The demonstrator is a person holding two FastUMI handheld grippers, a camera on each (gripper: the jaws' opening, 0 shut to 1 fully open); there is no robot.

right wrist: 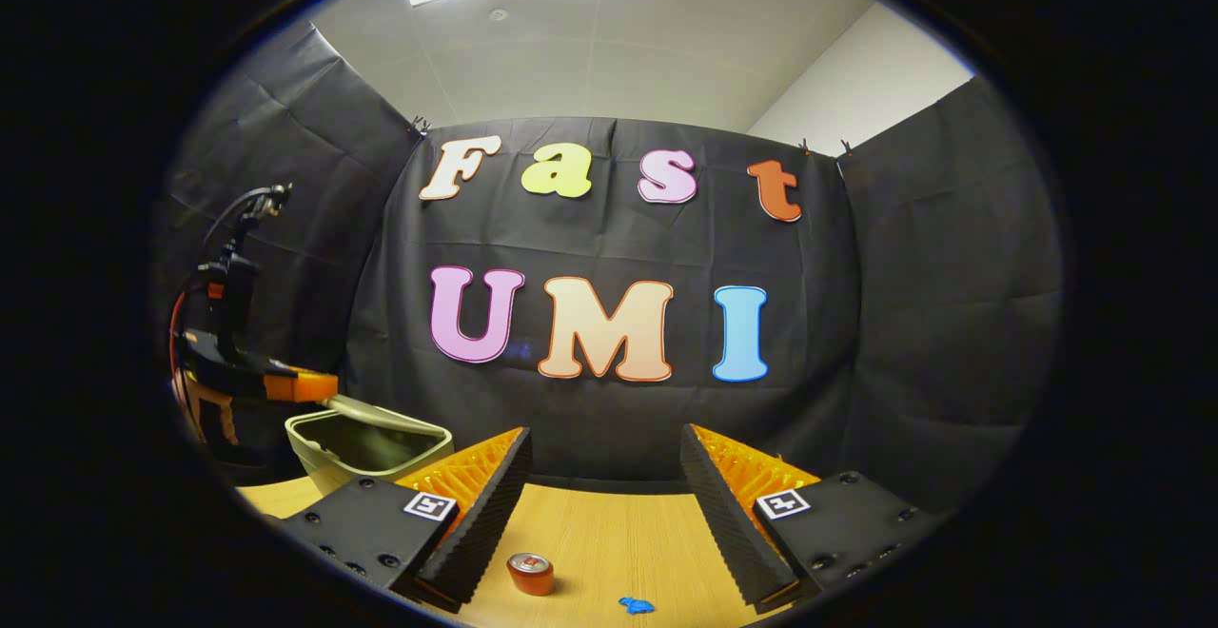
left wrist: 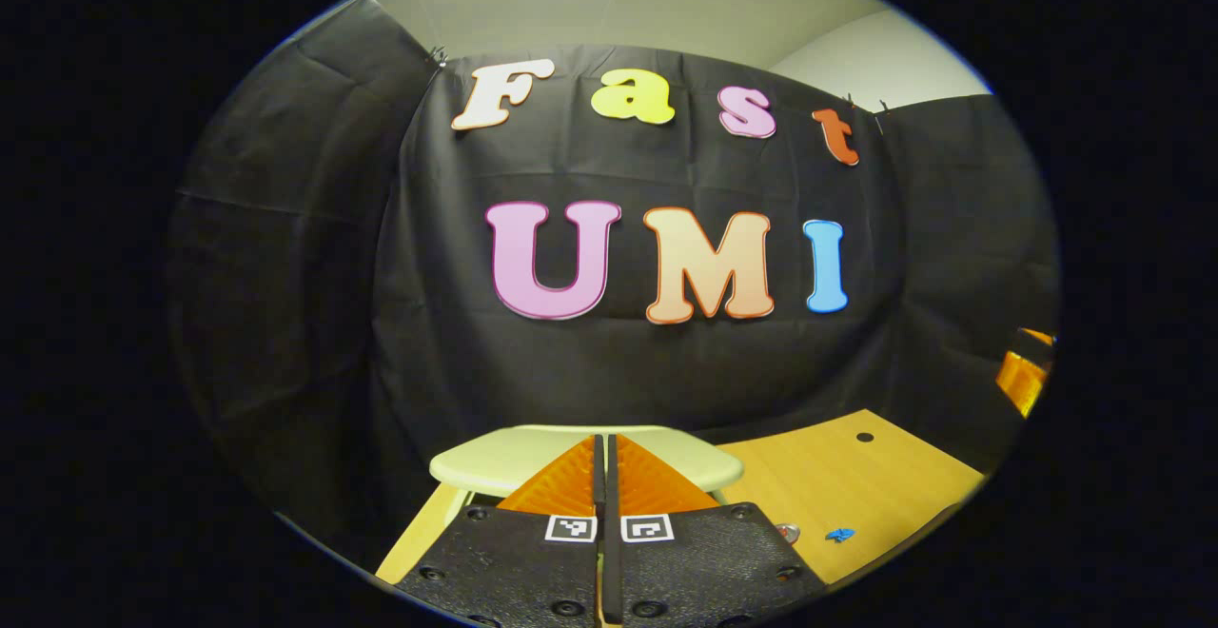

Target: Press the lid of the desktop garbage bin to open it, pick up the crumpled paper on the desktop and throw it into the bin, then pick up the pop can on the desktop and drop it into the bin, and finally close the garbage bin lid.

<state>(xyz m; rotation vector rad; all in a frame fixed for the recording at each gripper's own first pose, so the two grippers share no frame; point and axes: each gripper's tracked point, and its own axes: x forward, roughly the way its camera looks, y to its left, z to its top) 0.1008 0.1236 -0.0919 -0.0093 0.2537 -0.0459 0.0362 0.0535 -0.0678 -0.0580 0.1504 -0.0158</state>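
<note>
Your left gripper [left wrist: 604,461] has its two fingers pressed together with nothing between them. In the left gripper view their tips sit at the near rim of the bin lid [left wrist: 495,461], a pale, flat oval panel; whether the tips touch the lid or hover just over it cannot be told. The lid stands near the left edge of the wooden table [left wrist: 856,485]. To the right of the fingers, on the bare wood, lies a small blue scrap [left wrist: 839,535], and the top of the pop can [left wrist: 786,532] peeks out just beside the gripper body.

Your right gripper [right wrist: 604,461] has its jaws wide apart and holds nothing. In the right gripper view the pop can [right wrist: 530,573] stands upright on the table [right wrist: 609,533], low between the two fingers and closer to the left one, without touching either. The blue scrap [right wrist: 636,605] lies just right of the can, at the near edge of the table.

Farther left in the right gripper view, the garbage bin [right wrist: 366,452] stands at the table's left side. Its pale body shows a dark open interior, and the lid [right wrist: 381,412] slants along its far rim. The left gripper [right wrist: 303,386] reaches in over that rim from the left. The crumpled paper cannot be made out on the table.
</note>
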